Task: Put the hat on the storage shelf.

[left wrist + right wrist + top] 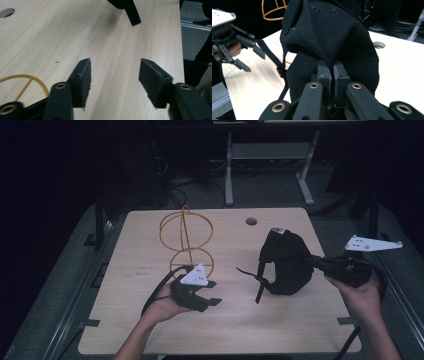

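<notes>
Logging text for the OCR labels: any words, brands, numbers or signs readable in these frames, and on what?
None can be read.
Table: a faint dark line of marks near its left side in the high view, too small to read.
Black cap: a pale tag at its top, blurred, no letters legible.
Grey plate on the left gripper: dots only, no text.

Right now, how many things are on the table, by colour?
Black: 1, the cap, pinched by the right gripper.
Yellow: 1, the wire stand.
Total: 2.
The left gripper holds nothing, its fingers apart.
</notes>
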Tool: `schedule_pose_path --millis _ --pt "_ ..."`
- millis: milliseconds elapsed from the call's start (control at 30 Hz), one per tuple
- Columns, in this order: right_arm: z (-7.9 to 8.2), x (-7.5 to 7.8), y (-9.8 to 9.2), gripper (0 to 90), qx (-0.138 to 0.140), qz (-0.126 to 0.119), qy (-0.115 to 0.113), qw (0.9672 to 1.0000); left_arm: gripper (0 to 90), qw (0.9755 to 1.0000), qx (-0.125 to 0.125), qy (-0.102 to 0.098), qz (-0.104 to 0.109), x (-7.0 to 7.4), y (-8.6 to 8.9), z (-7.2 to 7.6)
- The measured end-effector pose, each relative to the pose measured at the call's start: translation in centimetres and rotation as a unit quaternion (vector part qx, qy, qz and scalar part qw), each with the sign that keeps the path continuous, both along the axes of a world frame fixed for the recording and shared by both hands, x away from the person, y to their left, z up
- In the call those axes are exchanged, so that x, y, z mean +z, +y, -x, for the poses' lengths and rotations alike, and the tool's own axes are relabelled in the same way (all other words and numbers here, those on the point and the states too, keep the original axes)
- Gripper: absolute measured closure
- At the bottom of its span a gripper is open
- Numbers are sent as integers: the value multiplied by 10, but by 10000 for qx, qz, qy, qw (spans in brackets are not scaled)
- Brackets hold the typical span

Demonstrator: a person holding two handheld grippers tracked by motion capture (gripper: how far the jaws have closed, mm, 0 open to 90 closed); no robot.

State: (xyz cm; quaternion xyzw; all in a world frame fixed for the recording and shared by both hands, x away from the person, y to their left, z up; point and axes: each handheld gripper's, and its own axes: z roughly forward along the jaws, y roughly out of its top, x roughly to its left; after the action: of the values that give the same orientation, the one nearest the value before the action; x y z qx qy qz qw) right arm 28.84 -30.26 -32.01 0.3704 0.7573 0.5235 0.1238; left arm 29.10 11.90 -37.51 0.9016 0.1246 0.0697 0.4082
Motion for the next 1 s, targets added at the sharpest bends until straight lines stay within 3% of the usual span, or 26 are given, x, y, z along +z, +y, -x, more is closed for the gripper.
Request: schedule_pose_path --millis 367,433,1000 --pt "-8 18 4 866 12 59 -11 10000 349 10000 1 -74 -68 -27 7 6" --pt "-11 22 6 866 26 91 -13 10000 348 9998 2 -3 -218 -30 7 8" --pt "-34 60 32 866 294 62 -171 9994 339 9998 102 -20 -196 -35 12 11"
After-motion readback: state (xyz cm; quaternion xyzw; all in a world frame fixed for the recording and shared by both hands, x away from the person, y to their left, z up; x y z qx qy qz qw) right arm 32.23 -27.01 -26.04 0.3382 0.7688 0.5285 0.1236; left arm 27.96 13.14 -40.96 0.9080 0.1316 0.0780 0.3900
